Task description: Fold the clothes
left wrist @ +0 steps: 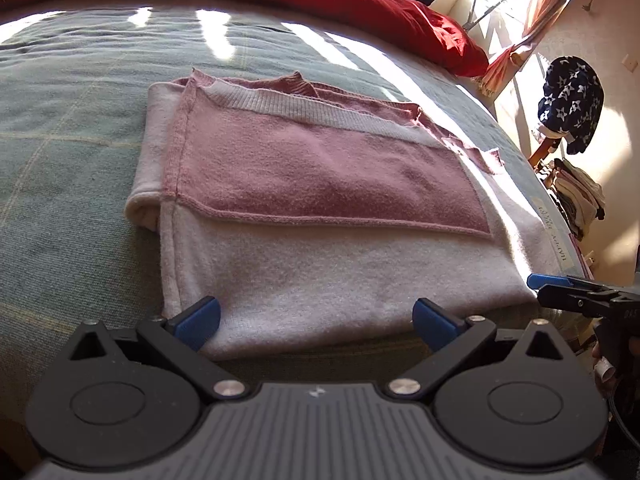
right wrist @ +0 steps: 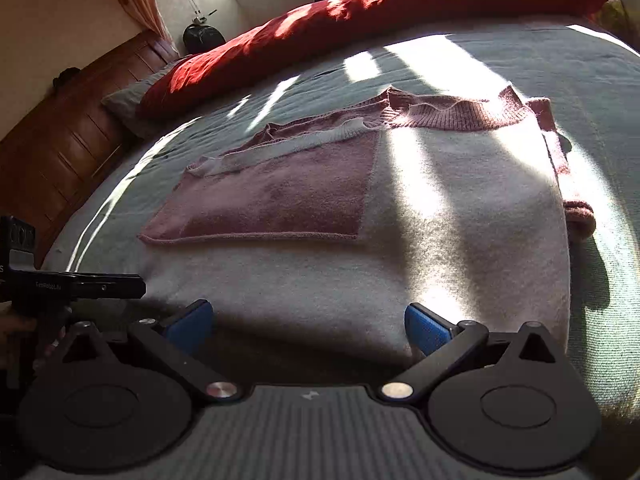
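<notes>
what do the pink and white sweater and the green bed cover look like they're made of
Sweater: a soft knit, probably wool or fleecy cotton; the surface is fuzzy and the collar and hem bands are ribbed. Bed cover: a woven, matte blanket, possibly wool, with fine ribbed weave and faint pale check lines.

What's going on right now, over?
Left claw open, right claw open, both at near edge of sweater. Sweater part-folded, flat on bed, nothing gripped. Nothing in the way.
</notes>
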Action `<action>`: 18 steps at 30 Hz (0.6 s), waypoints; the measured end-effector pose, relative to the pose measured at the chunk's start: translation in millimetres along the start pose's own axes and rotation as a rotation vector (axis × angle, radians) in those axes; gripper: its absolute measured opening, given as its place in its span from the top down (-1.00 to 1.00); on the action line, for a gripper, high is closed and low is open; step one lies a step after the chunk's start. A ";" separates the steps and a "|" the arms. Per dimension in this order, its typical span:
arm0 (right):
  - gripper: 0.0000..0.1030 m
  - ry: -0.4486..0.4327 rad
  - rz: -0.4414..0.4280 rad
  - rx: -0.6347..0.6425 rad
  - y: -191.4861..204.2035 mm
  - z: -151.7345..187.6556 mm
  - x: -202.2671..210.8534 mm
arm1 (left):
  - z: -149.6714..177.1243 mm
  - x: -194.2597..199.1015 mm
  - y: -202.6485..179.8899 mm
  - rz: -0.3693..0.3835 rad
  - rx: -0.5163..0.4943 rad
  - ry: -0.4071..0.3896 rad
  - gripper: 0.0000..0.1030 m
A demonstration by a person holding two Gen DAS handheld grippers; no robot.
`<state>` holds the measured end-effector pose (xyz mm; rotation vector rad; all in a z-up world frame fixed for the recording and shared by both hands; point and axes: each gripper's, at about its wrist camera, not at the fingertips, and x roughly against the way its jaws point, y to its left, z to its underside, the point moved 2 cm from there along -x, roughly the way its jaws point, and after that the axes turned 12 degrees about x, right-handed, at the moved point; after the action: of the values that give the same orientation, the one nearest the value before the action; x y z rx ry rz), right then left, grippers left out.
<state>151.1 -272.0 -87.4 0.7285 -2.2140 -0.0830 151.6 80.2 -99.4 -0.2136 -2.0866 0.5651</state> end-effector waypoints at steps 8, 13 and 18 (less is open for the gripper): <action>-1.00 -0.055 0.064 -0.097 -31.9 8.9 30.1 | -11.0 17.8 -18.8 -0.015 0.014 -0.039 -0.98; -1.00 -0.079 0.109 -0.072 -30.8 -2.4 31.8 | -22.2 9.4 -63.1 0.045 -0.091 -0.028 -0.98; -1.00 -0.056 0.132 -0.072 -33.4 5.0 25.0 | -14.2 -21.6 -101.4 0.114 -0.155 0.052 -0.98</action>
<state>150.2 -313.9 -83.6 0.5454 -2.2943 -0.1176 182.0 -12.4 -61.3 -0.4340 -2.0777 0.4603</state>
